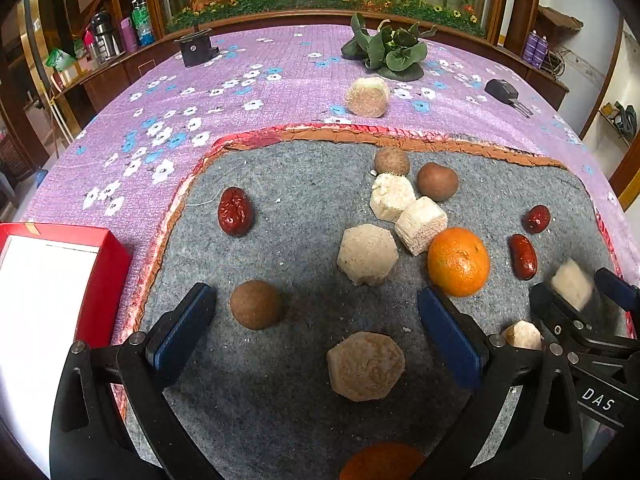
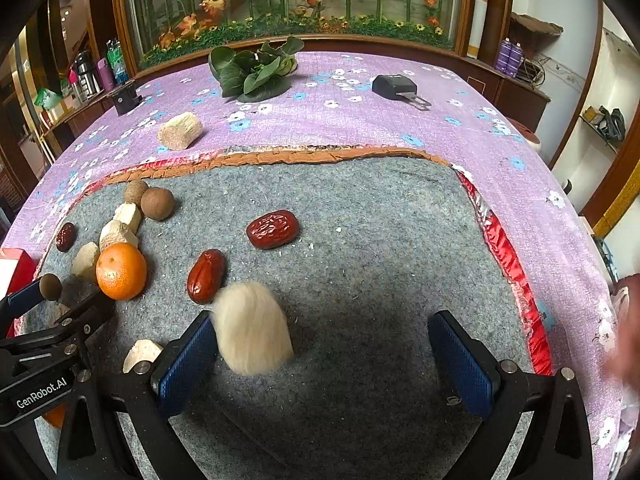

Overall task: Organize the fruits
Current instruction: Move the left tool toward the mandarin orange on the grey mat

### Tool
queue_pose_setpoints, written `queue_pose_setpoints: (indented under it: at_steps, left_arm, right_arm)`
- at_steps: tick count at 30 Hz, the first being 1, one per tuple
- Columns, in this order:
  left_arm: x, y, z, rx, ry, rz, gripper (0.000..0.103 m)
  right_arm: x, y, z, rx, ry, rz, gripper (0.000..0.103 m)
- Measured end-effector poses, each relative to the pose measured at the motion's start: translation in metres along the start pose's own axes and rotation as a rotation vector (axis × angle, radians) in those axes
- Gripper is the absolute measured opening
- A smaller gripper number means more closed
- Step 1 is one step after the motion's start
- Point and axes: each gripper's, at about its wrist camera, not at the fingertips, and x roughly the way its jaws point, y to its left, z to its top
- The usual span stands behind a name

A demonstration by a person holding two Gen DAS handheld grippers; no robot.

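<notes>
Fruits and pale cut chunks are scattered over a grey felt mat (image 1: 280,184) with an orange-red border, laid on a purple flowered cloth covering the surface (image 1: 248,60). A red box with a white interior (image 1: 48,280) is seen at the mat's left edge. Largest among the pieces is a round orange mandarin (image 1: 458,262), touching a white ridged chunk (image 1: 421,225); smaller are the round brown fruits (image 1: 256,304) and the wrinkled red dates (image 1: 235,211).

The left gripper (image 1: 316,328) is held wide open and empty, above a tan rough lump (image 1: 365,366) and near the nearest brown fruit. The right gripper (image 2: 320,356) is likewise spread wide, nothing being gripped; a blurred white chunk (image 2: 252,328) is seen just beside its left finger (image 2: 186,364), seemingly in motion.

A loose chunk may roll into the neighbouring date (image 2: 206,276), and the two grippers, set close together, may collide if both are advanced.
</notes>
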Motion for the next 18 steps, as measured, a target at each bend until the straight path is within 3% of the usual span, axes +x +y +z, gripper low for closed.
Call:
queue_pose_setpoints:
  at_steps: [15, 18]
  left_arm:
    - [0.0, 0.0001, -0.0005, 0.0, 0.0, 0.001, 0.103]
    - [-0.0051, 0.0036, -0.0037, 0.037, 0.018, -0.024, 0.103]
  right_arm:
    - [0.0008, 0.0019, 0.0019, 0.013, 0.005, -0.011, 0.103]
    - [-0.0071, 0.0027, 0.0001, -0.03, -0.016, 0.072, 0.099]
